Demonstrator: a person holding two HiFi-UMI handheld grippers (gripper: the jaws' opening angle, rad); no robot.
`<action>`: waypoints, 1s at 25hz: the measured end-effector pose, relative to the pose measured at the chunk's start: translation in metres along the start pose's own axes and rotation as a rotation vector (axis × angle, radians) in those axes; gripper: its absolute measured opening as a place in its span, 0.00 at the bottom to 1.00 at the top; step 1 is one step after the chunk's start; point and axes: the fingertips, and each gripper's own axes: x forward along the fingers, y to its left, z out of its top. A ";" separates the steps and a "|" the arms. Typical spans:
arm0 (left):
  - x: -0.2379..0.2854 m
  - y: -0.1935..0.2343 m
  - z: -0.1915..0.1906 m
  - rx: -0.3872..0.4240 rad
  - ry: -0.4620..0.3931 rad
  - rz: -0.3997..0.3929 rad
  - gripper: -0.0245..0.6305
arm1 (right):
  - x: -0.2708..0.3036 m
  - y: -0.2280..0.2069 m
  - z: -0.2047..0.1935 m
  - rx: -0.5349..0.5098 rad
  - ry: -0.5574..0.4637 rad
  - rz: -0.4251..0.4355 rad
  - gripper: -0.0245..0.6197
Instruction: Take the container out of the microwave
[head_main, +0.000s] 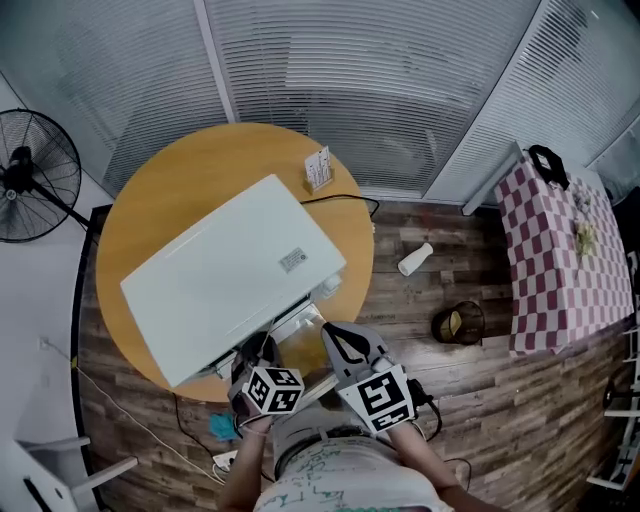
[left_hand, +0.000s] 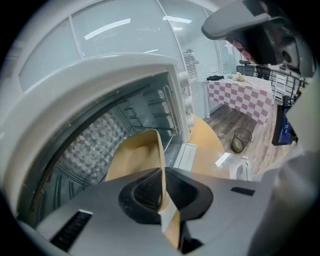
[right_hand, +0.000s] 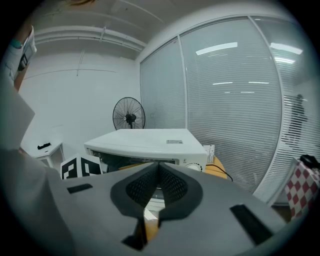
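I count one white microwave (head_main: 230, 270) on the one round wooden table (head_main: 150, 190), and a single tan paper container (head_main: 300, 343) at its open front, showing just past the front edge between my two grippers. The left gripper (head_main: 262, 352) has its jaws clamped on the container's thin side wall. In the left gripper view the wall runs straight up between the two black pads of the left gripper (left_hand: 162, 187), and the container (left_hand: 135, 155) bends away toward the open cavity of the microwave (left_hand: 100, 70), where a wire rack (left_hand: 150, 112) shows. I cannot tell whether the far end of the container sits inside the cavity or just in front of it. The right gripper (head_main: 338, 345) is beside the container's other side. In its own view the jaws of the right gripper (right_hand: 158, 175) are pressed together with nothing visible between their tips, and they face the microwave (right_hand: 145, 140) from slightly back. Elsewhere I see one pedestal fan (head_main: 30, 175) off the table's left, one small card stand (head_main: 318, 168) on the table behind the microwave, one white bottle (head_main: 414, 259) lying on the wooden floor, one wire wastebasket (head_main: 460, 322) near it, and one checkered-cloth table (head_main: 565, 250) at the right.
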 end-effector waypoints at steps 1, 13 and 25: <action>-0.001 -0.002 0.000 -0.004 0.002 0.002 0.08 | -0.001 0.000 0.000 -0.001 -0.001 0.005 0.03; -0.013 -0.024 0.001 -0.042 0.019 0.025 0.08 | -0.012 -0.007 -0.005 -0.016 -0.008 0.058 0.03; -0.026 -0.049 -0.002 -0.087 0.034 0.055 0.08 | -0.020 -0.004 -0.012 -0.048 -0.008 0.138 0.03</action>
